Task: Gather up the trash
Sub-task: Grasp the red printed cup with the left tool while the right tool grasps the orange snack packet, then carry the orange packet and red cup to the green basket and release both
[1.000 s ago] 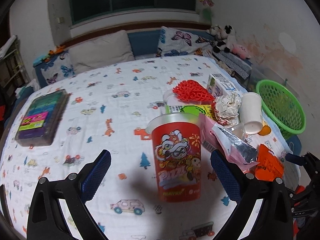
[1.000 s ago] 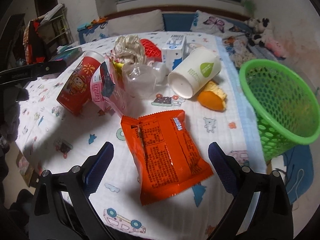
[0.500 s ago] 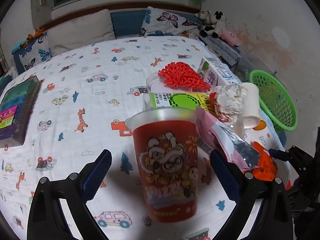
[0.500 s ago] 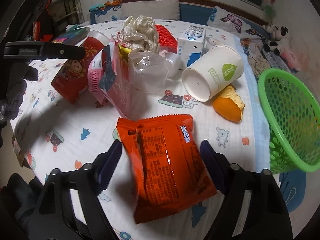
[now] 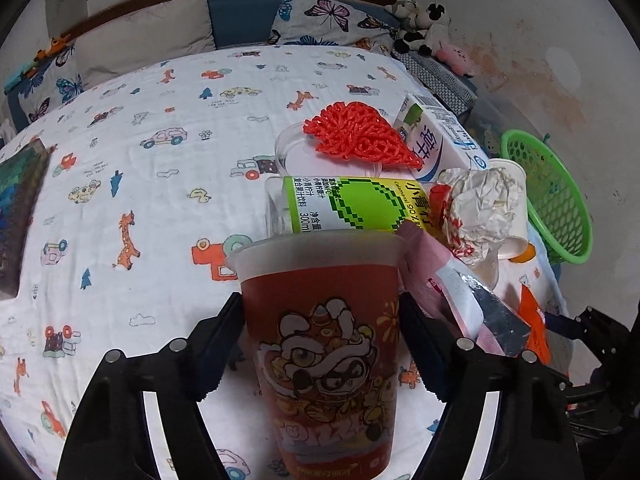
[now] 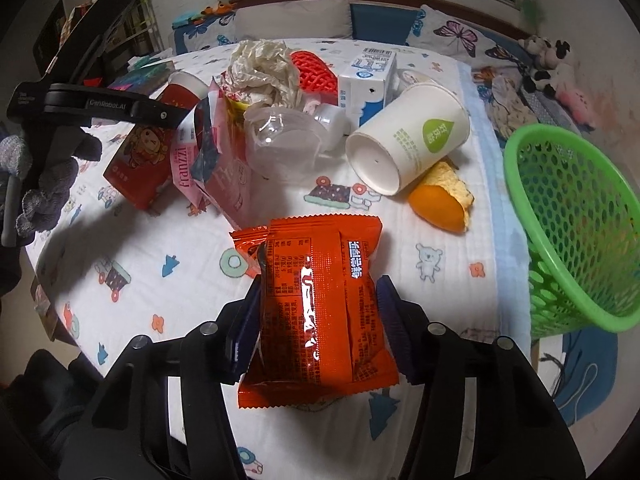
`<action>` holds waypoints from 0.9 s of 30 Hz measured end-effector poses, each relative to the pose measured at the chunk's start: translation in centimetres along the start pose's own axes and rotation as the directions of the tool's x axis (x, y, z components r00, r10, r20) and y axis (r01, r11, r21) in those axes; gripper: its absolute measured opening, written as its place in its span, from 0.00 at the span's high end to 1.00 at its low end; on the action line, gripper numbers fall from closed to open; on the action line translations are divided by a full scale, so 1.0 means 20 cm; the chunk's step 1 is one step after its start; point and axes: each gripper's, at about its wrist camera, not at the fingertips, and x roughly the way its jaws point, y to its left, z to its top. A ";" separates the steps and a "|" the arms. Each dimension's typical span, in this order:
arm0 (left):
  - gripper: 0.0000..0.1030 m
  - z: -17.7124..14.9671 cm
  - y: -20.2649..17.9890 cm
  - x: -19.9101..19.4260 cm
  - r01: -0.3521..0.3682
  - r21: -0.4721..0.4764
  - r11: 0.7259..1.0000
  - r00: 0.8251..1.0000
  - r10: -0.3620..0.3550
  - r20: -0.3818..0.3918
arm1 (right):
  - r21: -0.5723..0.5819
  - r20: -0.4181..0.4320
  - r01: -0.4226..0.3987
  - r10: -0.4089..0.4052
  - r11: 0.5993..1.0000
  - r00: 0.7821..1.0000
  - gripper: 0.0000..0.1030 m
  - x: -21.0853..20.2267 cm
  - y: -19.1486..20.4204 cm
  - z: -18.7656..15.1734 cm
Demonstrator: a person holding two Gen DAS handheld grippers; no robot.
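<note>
Both tools closed in: left tool (image 5: 322,328) pinches red cup (image 5: 324,352), right tool (image 6: 318,312) orange packet (image 6: 320,304); pink wrapper (image 5: 448,292) seemingly touches cup.

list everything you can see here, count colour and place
snack cup: 1, red, between left fingers
snack packet: 1, orange, between right fingers
basket: 1, green, bed's right edge
paper cup: 1, white, on its side by the peel
orange peel: 1, orange, beside paper cup
milk carton: 1, white-blue, behind pile
mesh net: 1, red, on clear lid
crumpled paper: 1, white, atop pile
pink wrapper: 1, pink, next to snack cup
left hand-held gripper: 1, black, closed on cup
right hand-held gripper: 1, black, closed on packet
</note>
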 end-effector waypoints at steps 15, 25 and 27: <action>0.27 0.01 0.01 -0.01 0.015 0.005 1.000 1.000 -0.015 -0.009 | -0.063 -0.029 0.038 -0.039 0.997 0.999 0.26 0.08 0.07 0.02; 0.26 0.00 0.00 0.05 0.008 0.009 1.000 0.999 -0.007 -0.038 | -0.033 -0.047 0.031 -0.033 0.999 0.998 0.42 0.10 0.03 0.03; 0.28 0.00 0.01 0.06 0.013 0.003 1.000 0.999 -0.013 -0.040 | -0.021 -0.035 0.030 -0.030 0.999 0.999 0.43 0.07 0.02 0.03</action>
